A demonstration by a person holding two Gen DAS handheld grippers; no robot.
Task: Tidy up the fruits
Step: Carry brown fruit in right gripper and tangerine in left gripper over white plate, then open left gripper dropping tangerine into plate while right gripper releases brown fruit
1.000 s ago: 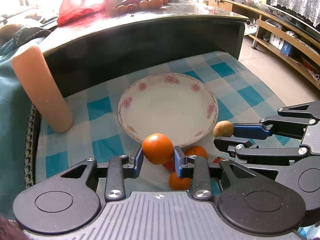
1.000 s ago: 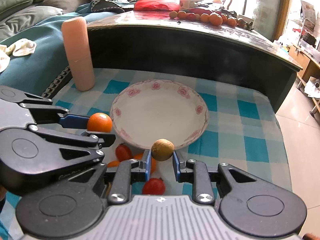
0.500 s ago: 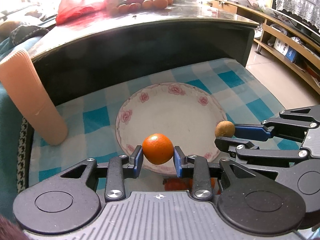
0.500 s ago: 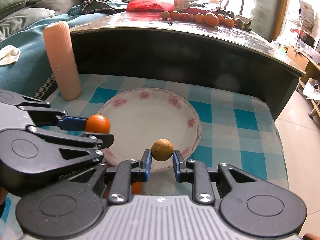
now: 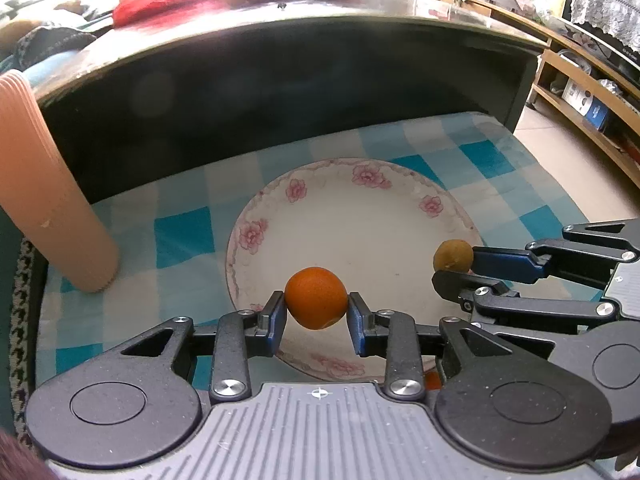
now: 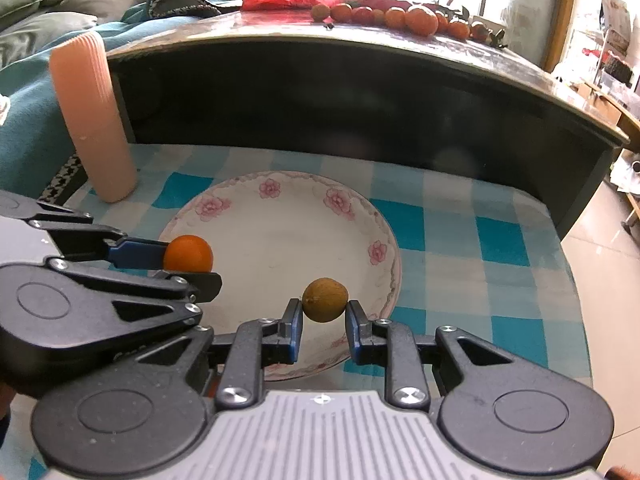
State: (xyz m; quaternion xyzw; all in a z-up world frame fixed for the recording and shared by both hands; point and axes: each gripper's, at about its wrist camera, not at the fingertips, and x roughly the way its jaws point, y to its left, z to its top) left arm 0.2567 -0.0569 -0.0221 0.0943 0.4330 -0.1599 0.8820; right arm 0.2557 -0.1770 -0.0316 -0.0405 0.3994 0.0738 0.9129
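Note:
My left gripper (image 5: 316,316) is shut on an orange tangerine (image 5: 316,297), held above the near part of a white plate with pink flowers (image 5: 360,184). My right gripper (image 6: 322,322) is shut on a small brown fruit (image 6: 325,299), held over the plate's (image 6: 280,188) near right side. In the right wrist view the left gripper (image 6: 192,264) and its tangerine (image 6: 188,253) hang over the plate's left rim. In the left wrist view the right gripper (image 5: 456,270) and the brown fruit (image 5: 453,255) sit at the plate's right rim. The plate holds nothing.
The plate lies on a blue and white checked cloth (image 5: 180,232). A tall pink ribbed cylinder (image 6: 94,120) stands at the far left. Behind rises a dark table (image 6: 360,92) with several fruits (image 6: 400,16) and a red bag on top. One orange fruit (image 5: 432,380) peeks under the left gripper.
Both grippers have moved forward with their fruits, from the plate's near edge to over the plate. The loose fruits on the cloth have slipped out of sight beneath the grippers.

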